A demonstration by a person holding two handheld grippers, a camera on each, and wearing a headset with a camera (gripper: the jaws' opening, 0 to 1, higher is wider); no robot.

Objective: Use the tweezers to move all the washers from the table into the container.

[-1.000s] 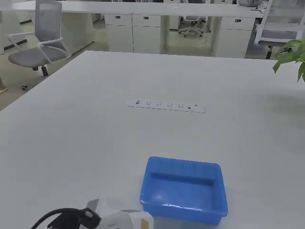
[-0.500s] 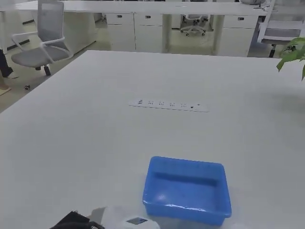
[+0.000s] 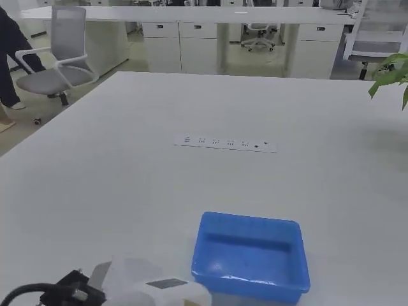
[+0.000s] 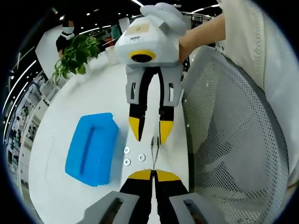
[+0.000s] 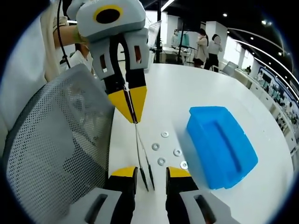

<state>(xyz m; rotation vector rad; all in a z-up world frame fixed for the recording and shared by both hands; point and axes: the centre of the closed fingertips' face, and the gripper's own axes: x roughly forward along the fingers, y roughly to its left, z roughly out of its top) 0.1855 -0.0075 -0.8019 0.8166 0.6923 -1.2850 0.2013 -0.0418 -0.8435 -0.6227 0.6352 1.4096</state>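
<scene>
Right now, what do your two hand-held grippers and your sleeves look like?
The two match. The left hand-held gripper and the right hand-held gripper each have a pale grey-white body with black jaws that end in yellow tips. In the head view, a black cable runs from a white gripper body. The sleeve is cream fabric.

In the right gripper view, the washers (image 5: 161, 161) lie on the counter (image 5: 187, 84) at centre frame, just left of the container (image 5: 222, 144); my tweezers (image 5: 141, 154) run left of them. In the head view, a power strip (image 3: 224, 143) lies above the container, well apart.
</scene>
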